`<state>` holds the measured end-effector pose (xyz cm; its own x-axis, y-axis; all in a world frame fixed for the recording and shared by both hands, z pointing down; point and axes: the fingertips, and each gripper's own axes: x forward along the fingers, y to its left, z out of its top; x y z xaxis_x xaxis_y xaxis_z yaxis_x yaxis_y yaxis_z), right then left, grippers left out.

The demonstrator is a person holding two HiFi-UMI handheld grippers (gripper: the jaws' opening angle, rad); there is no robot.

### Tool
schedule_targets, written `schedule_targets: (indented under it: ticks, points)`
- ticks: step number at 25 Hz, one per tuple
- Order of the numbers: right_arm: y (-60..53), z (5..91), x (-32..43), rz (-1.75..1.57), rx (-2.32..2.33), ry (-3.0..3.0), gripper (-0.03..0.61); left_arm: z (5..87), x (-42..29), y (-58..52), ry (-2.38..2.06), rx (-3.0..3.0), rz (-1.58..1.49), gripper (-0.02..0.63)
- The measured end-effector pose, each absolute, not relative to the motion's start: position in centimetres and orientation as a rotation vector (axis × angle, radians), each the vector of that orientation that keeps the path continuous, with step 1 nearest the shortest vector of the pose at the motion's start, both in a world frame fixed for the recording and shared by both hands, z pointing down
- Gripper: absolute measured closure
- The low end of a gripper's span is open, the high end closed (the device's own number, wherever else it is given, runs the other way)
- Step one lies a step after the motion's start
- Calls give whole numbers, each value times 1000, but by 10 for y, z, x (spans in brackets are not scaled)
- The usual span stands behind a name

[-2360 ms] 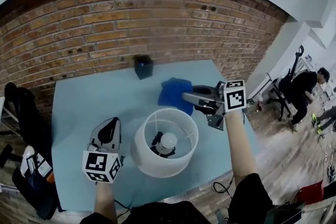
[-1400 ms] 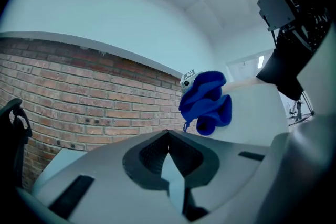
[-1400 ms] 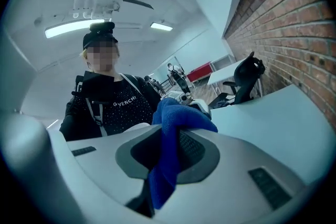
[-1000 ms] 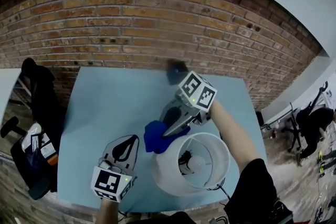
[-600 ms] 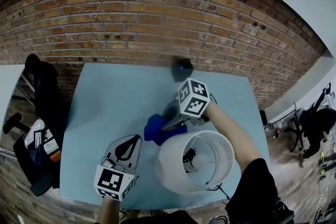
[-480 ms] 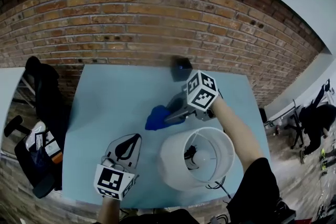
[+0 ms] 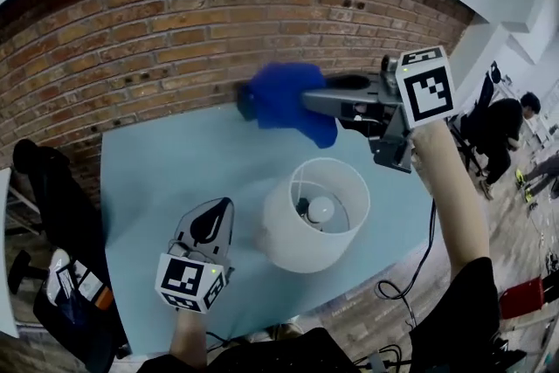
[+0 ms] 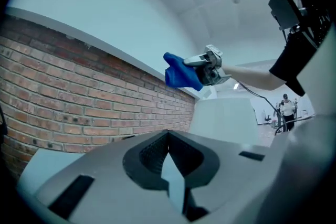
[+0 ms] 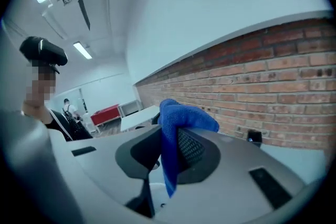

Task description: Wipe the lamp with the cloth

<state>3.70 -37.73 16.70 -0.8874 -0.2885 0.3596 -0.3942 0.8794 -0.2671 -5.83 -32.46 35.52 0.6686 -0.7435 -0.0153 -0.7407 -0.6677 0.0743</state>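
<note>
The lamp [image 7: 314,218] stands on the light blue table [image 7: 166,170], its white shade open at the top with the bulb [image 7: 321,208] showing inside. My right gripper [image 7: 307,103] is raised above the table behind the lamp, shut on the blue cloth [image 7: 284,99], which hangs from its jaws. In the right gripper view the cloth [image 9: 176,123] droops between the jaws of that gripper [image 9: 168,136]. My left gripper [image 7: 223,205] hovers low to the left of the shade, shut and empty. In the left gripper view the cloth [image 8: 181,73] hangs above the shade [image 8: 226,118], beyond the left gripper [image 8: 168,136].
A brick wall [image 7: 175,39] runs along the table's far edge. A small dark box [image 9: 253,137] sits by the wall, mostly hidden by the cloth in the head view. A black cable [image 7: 426,262] drops off the front right edge. A person [image 7: 502,131] stands far right.
My right gripper has lifted the blue cloth from beside the lamp's left side up and back, high above the table. The left gripper has stayed put. The head view has shifted.
</note>
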Motion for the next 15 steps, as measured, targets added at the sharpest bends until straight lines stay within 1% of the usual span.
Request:
schedule_targets:
  ticks: [4, 9, 15]
  points:
    - [-324, 164, 26, 420, 700, -2660, 517, 348, -57, -317, -1168, 2857, -96, 604]
    - [-292, 178, 7, 446, 1027, -2569, 517, 344, -58, -309, -1130, 2872, -147, 606]
    - [-278, 214, -3, 235, 1477, -2358, 517, 349, -59, -296, -1056, 2891, -188, 604]
